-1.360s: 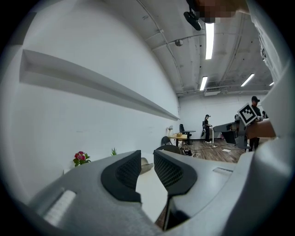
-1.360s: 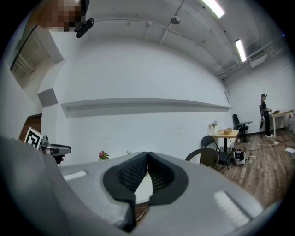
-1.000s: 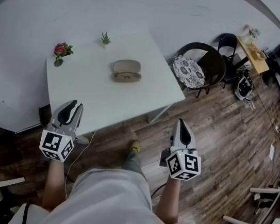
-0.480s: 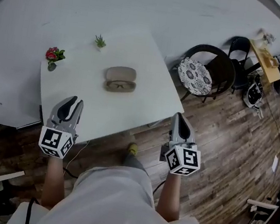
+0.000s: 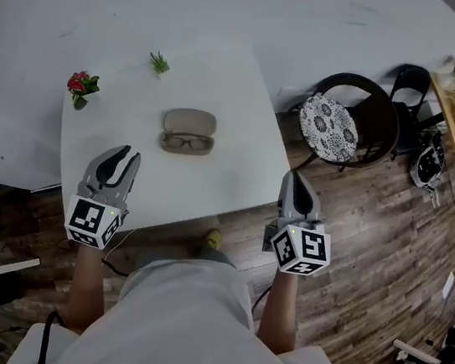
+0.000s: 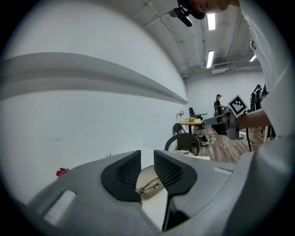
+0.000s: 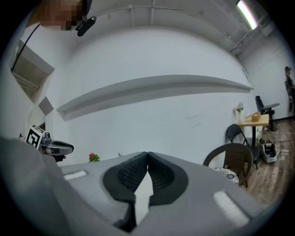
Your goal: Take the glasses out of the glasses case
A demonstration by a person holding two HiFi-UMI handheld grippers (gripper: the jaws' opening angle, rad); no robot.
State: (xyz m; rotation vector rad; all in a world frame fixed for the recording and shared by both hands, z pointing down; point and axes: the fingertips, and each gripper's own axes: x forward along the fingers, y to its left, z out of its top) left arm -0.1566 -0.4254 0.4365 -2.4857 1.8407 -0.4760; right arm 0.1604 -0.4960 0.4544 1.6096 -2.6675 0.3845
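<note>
**As Person Is Closing In on Table, Glasses Are Still Lying in Open Case**

While the person is stepping up to the white table (image 5: 240, 94), the head view is showing both grippers reaching over its near edge, where a second ago they were hanging short of it above the wooden floor (image 5: 371, 241). The glasses case (image 5: 189, 119) is sitting open near the middle of the tabletop, with the glasses (image 5: 187, 141) lying in its nearer half, and neither has shifted on the table; only the approach has changed. That is putting the task at its very start: nothing is being touched yet, and both tools are well apart from the case.

The left gripper (image 5: 126, 154) is holding its jaws narrowly apart, empty, and is aiming along a line that is framing a slice of the glasses in the gap. The right gripper (image 5: 293, 178) is keeping its jaws pressed together at the tips with nothing between them, and would likely need opening before any pick.

Much is staying out of reach of the cameras. The left gripper view is showing only part of one lens and rim; the right gripper view is showing bare tabletop past its jaws, the case being blocked by the tool's body. Whether the temples are folded is too small to tell, as are the red flower (image 5: 79, 84) and the small green plant (image 5: 159, 62) at the far edge.
</note>
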